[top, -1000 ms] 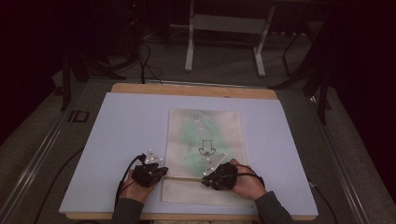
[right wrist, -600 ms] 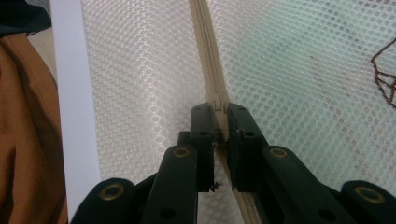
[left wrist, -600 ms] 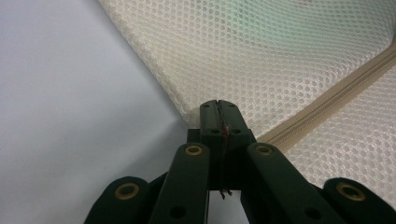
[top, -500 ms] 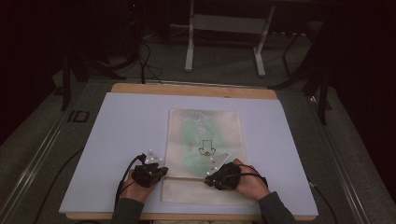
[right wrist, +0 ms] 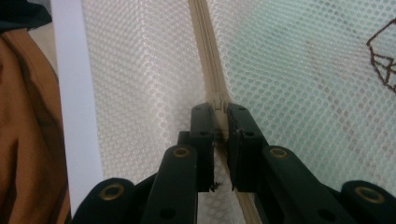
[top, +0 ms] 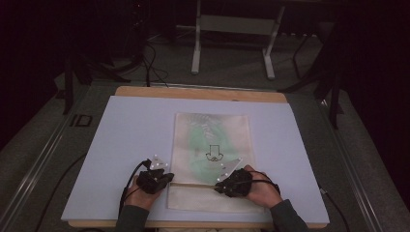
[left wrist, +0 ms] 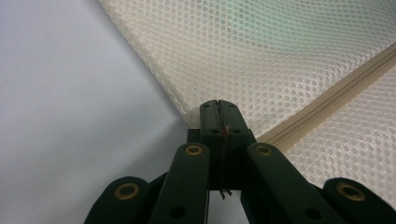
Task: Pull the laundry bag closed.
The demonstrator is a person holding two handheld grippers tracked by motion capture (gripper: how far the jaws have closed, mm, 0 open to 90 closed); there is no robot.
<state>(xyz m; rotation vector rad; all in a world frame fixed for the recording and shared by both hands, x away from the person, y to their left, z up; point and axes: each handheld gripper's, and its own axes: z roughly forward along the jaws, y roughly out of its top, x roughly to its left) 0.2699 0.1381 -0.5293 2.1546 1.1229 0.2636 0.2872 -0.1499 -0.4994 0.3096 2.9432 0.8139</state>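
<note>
A cream mesh zipper bag [top: 212, 140] with something green inside and a dark drawn mark lies flat on the white board [top: 121, 145]. Its zipper [top: 193, 184] runs across near the front end. My left gripper [top: 167, 180] is at the bag's left edge by the zipper's end. In the left gripper view its jaws [left wrist: 218, 106] are pressed together on the edge of the mesh [left wrist: 261, 56]. My right gripper [top: 221, 186] sits on the zipper line. In the right gripper view it [right wrist: 219, 112] is shut on the zipper's pull, with the zipper tape [right wrist: 203, 42] running away ahead.
The white board lies on a wooden table [top: 193, 93]. Behind the table, metal stand legs [top: 196, 53] and cables lie on the dark floor. A cable [top: 129, 181] trails from the left gripper. Brown-orange cloth [right wrist: 23, 140] lies past the board's near edge.
The right gripper has crept slightly to the right along the zipper line. The left gripper has stayed where it was.
</note>
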